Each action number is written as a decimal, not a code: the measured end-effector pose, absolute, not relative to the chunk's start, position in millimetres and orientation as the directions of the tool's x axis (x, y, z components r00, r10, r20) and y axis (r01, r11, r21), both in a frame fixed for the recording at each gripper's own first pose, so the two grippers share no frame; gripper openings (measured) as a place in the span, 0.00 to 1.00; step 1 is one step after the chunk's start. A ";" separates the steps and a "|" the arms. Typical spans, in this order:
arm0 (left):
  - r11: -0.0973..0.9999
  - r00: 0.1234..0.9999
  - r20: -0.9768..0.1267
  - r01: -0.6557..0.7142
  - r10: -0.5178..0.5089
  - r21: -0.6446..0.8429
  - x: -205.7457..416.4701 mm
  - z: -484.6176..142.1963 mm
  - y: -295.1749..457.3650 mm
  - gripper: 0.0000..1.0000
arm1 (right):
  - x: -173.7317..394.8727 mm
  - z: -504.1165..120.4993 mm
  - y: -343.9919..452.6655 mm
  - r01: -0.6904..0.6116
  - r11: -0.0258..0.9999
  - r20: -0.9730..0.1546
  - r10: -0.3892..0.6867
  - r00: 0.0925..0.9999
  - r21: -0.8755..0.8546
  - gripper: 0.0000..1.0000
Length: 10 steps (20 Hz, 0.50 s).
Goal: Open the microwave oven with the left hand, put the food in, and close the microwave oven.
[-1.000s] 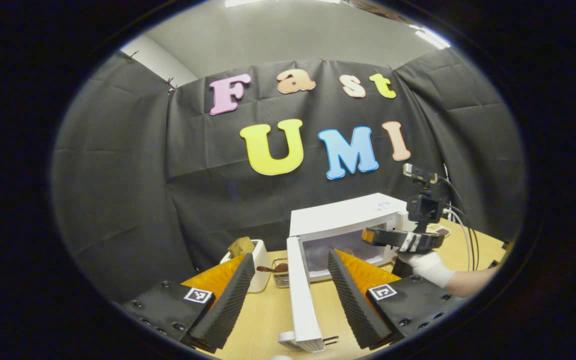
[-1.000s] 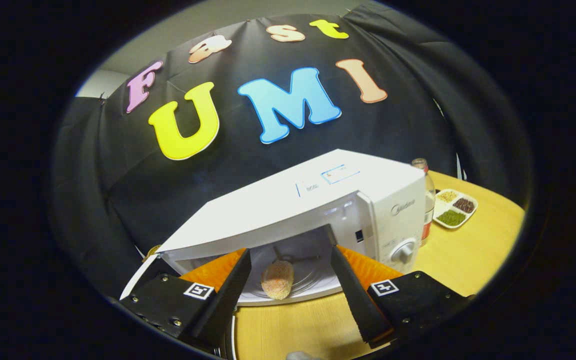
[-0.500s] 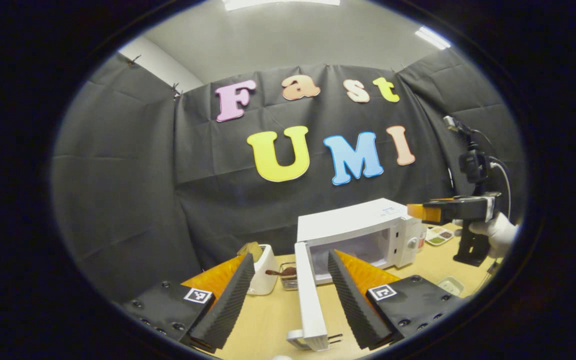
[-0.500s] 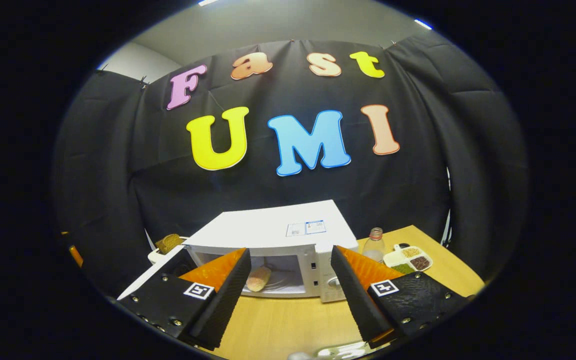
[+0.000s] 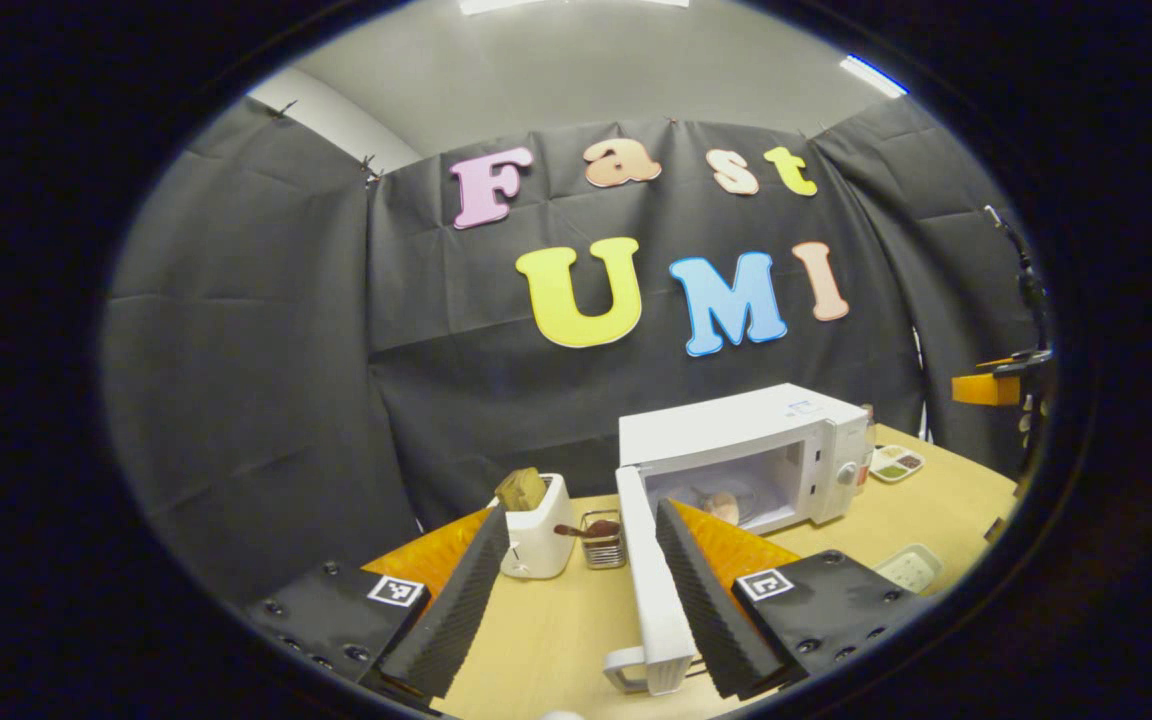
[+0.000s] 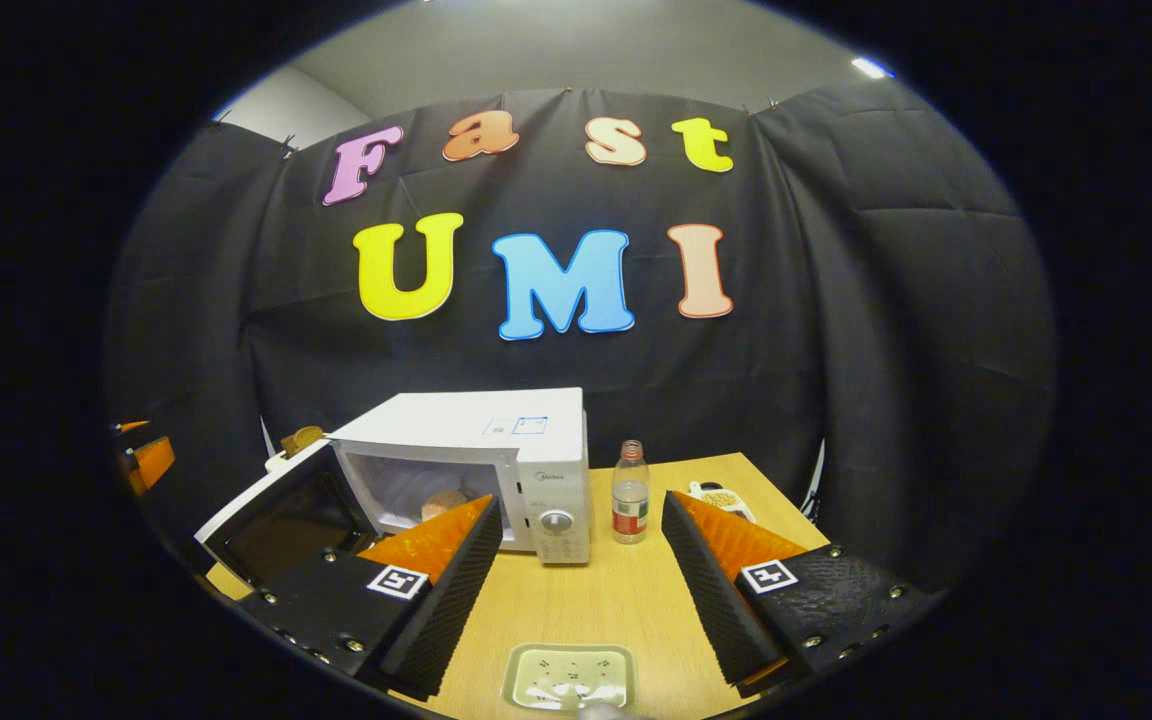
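Both jaws wide, empty; microwave door [image 5: 648, 580] open, stiff, hinged, light to swing: left gripper [image 5: 576, 590] should push its free edge.

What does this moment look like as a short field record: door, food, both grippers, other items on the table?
microwave door: swung open, edge-on between the left gripper's fingers
food: inside the microwave cavity
left gripper: open, fingers not pressing the door
right gripper: open, empty, well back from the microwave
small tray: on the table, near edge, empty
bottle: upright, right of the microwave
toaster: left of the door, bread in it
step left: closing the door
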<state>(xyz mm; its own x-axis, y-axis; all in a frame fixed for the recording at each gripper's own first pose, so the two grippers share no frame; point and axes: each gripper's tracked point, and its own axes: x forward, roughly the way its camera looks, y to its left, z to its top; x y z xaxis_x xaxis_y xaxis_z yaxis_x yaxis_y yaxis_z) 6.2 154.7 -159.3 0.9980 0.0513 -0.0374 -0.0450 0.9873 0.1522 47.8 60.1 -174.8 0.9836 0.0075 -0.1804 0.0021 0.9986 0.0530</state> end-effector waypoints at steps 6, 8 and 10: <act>0.986 0.987 -0.108 -0.104 0.118 0.128 1.9 -210.7 194.0 0.97 | 32.5 -166.8 49.2 0.021 0.998 -0.211 -0.009 0.977 0.058 0.98; 0.980 0.976 -0.152 -0.136 0.158 0.146 -4.9 -240.4 215.5 1.00 | 32.1 -162.5 53.8 0.008 0.997 -0.212 0.008 0.977 0.075 0.98; 0.976 0.961 -0.201 -0.164 0.191 0.142 -13.5 -271.6 234.8 1.00 | 31.5 -159.7 54.2 -0.005 0.999 -0.216 0.016 0.976 0.053 0.98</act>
